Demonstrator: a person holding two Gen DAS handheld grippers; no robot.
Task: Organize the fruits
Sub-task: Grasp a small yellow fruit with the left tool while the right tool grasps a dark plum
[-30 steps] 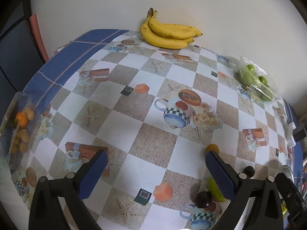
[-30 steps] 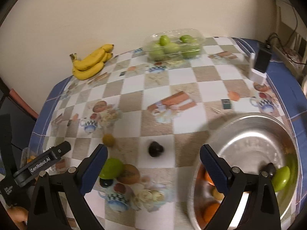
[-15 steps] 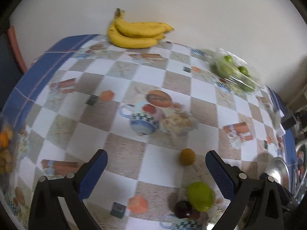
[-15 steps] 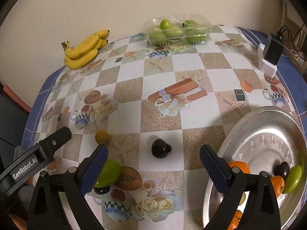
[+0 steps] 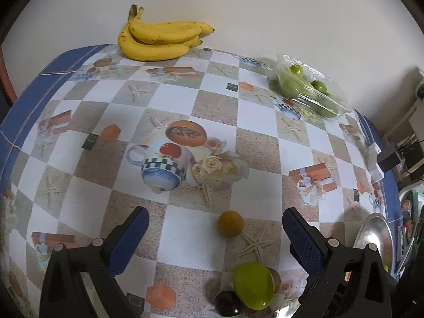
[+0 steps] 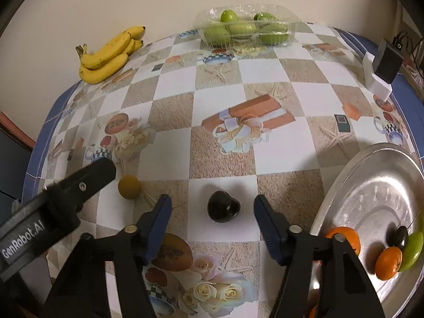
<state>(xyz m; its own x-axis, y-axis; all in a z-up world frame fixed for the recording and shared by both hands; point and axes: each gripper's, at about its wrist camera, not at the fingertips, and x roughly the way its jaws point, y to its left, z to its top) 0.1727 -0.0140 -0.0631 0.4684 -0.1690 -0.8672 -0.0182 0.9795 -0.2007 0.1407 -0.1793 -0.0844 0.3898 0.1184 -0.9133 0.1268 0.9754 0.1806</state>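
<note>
Right tool [image 6: 209,209] has its jaws closing around the dark plum [image 6: 223,206] on the counter [image 6: 222,92], pads not yet touching it. Left tool [image 5: 214,230] I hold released over the small yellow fruit [image 5: 230,223]. Oranges and more fruit already sit in the metal tray [image 6: 371,185]; a green fruit [image 5: 253,285] remains loose too.

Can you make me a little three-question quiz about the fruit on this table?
1. True or false: the bananas lie on the metal tray.
2. Which fruit sits between the right gripper's closing jaws? A) dark plum B) green fruit C) orange
3. Fill in: the clear box holds ___ fruits.

Key: 1 false; 2 A; 3 green.
</note>
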